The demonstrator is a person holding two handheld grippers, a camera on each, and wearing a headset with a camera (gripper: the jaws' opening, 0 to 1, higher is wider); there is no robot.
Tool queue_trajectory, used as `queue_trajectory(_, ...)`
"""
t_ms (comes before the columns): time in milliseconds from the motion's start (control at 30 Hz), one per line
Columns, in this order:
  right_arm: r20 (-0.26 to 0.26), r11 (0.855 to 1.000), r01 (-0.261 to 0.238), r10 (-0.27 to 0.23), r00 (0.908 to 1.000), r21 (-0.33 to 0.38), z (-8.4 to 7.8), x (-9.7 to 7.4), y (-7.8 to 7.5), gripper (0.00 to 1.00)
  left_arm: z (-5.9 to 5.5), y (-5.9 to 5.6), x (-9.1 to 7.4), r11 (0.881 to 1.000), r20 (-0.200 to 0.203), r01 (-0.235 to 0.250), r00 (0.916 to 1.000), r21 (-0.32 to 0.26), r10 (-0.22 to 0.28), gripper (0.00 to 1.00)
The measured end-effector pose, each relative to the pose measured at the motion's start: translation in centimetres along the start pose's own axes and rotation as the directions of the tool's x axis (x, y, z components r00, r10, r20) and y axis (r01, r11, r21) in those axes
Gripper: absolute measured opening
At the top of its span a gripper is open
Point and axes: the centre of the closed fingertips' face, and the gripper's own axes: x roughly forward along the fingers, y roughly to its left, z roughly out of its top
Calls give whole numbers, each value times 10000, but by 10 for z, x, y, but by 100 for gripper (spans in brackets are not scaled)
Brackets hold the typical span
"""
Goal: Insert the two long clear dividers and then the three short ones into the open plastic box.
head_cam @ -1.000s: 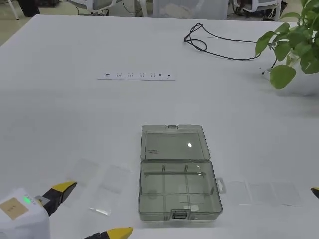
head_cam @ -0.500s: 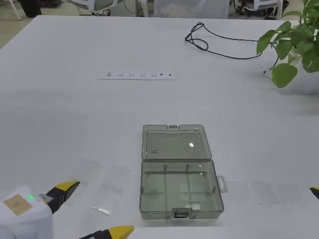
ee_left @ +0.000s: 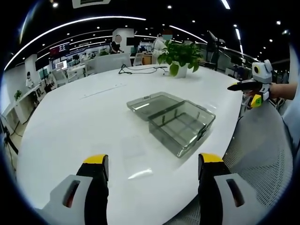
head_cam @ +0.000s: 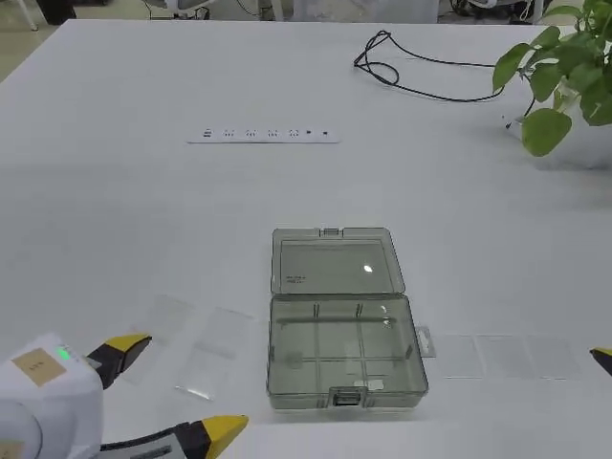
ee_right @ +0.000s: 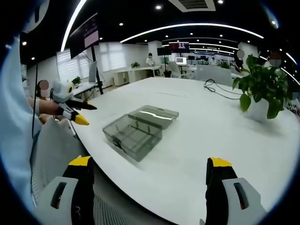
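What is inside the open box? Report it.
Inside the box, crossing partition lines show through the smoky plastic. Whether they are fitted dividers or moulded ribs is unclear.

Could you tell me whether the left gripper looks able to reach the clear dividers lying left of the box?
Probably yes: the left gripper is open, and the clear dividers lie flat on the table just ahead of it, left of the box, with nothing between them.

Open smoky-grey plastic box (ee_left: 180, 124) on white table (ee_left: 70, 122), yellow-tipped left gripper (ee_left: 153, 160) spread wide before it, right gripper (ee_left: 249, 90) beyond table edge.
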Motion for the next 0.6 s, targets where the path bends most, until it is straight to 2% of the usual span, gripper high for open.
queue_trajectory(133, 91, 9999, -115, 115, 9999, -9, 4, 0, 2, 100, -2, 3, 3, 9999, -279, 10, 9996, -133, -14, 80)
queue_trajectory(233, 91, 9999, -132, 131, 9999, 16, 3, 0, 2, 100, -6, 7, 6, 9999, -733, -57, 9973, -130, 47, 79)
queue_trajectory(300, 80, 9999, -133, 133, 9999, 39, 2, 0, 2, 100, -10, 11, 7, 9998, -1117, -134, 9937, -169, 115, 78)
queue_trajectory(467, 141, 9999, -114, 112, 9998, 127, 2, -1, 1, 100, -15, 17, 13, 9984, -1740, -197, 9847, -524, 103, 74)
queue_trajectory(533, 186, 9998, -91, 87, 9998, 203, 2, -2, 1, 100, -16, 19, 16, 9983, -1828, -193, 9831, -545, 90, 72)
queue_trajectory(567, 213, 9997, -76, 72, 9997, 233, 2, -2, 0, 100, -19, 21, 17, 9977, -2103, -286, 9775, -607, 152, 71)
queue_trajectory(600, 228, 9997, -58, 52, 9997, 253, 2, -3, 0, 100, -19, 21, 19, 9979, -2112, -271, 9773, -597, 139, 71)
